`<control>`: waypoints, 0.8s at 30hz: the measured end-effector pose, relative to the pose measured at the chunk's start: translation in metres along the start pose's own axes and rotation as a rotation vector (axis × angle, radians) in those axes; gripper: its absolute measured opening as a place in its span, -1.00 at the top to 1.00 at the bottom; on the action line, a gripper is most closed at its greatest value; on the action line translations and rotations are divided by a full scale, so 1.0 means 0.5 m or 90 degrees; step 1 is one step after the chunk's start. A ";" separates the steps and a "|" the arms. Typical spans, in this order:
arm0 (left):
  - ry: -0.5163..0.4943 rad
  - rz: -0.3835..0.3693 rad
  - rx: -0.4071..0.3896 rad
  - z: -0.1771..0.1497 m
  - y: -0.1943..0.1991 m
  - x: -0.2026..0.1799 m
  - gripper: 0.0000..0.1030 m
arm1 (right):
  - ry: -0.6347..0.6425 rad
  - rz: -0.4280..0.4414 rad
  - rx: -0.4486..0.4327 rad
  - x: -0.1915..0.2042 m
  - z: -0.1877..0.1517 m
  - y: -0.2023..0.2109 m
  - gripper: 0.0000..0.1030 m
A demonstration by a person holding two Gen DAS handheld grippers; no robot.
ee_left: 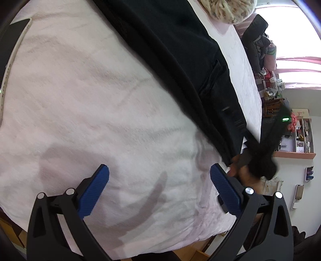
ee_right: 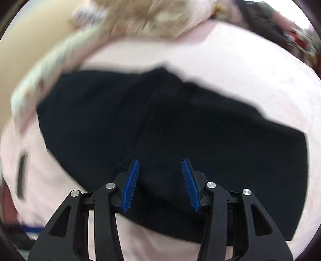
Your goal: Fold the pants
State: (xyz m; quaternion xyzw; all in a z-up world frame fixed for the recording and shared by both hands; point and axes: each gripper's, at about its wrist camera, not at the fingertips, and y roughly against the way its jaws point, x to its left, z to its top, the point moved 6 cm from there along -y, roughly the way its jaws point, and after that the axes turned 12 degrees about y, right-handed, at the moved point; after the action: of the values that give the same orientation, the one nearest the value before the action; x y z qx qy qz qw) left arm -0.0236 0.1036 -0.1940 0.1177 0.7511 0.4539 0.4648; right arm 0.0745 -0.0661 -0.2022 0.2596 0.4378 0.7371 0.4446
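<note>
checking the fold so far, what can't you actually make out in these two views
- Left wrist view: the black pants run off the top edge, so their far end is unseen.
- Left wrist view: the right gripper is motion-blurred; its fingers are unreadable.
- Right wrist view: the patterned bedding is blurred; its print is illegible.

Black pants (ee_right: 200, 130) lie spread flat on the pale pink bed, a broad dark slab of fabric with a long seam running down the middle. In the right wrist view the cloth looks doubled over, its edges fairly straight, one squared-off end at the right. In the left wrist view the same pants (ee_left: 170, 50) stretch as a long dark band across the upper right of the bed, a pocket opening and a small tab showing near the lower end. No bunching, only soft creases.
</note>
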 end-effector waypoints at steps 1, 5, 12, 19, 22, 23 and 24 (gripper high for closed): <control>0.002 0.000 -0.004 0.003 0.003 0.000 -0.96 | 0.026 -0.012 0.006 0.013 -0.005 -0.006 0.08; -0.008 0.016 -0.023 0.024 0.017 -0.007 -0.96 | 0.018 -0.015 -0.036 -0.004 0.011 0.034 0.08; -0.015 0.005 -0.075 0.085 0.054 -0.025 -0.96 | 0.103 -0.013 0.052 0.044 -0.004 -0.025 0.03; 0.005 -0.060 -0.172 0.215 0.136 -0.034 -0.96 | -0.013 0.038 -0.004 -0.019 0.014 0.069 -0.04; 0.052 -0.090 -0.196 0.288 0.160 -0.015 -0.96 | -0.041 0.043 -0.012 -0.030 0.000 0.111 -0.07; 0.066 -0.093 -0.202 0.308 0.165 -0.008 -0.96 | -0.033 0.040 -0.010 -0.020 -0.008 0.123 -0.07; 0.086 -0.103 -0.204 0.331 0.167 0.000 -0.96 | -0.028 0.040 -0.008 -0.009 -0.016 0.130 -0.08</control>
State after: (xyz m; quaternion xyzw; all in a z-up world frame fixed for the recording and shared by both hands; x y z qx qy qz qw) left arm 0.0891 0.2450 -0.1539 -0.0490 0.7055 0.5359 0.4612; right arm 0.0426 -0.0877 -0.1489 0.2865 0.4149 0.7477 0.4321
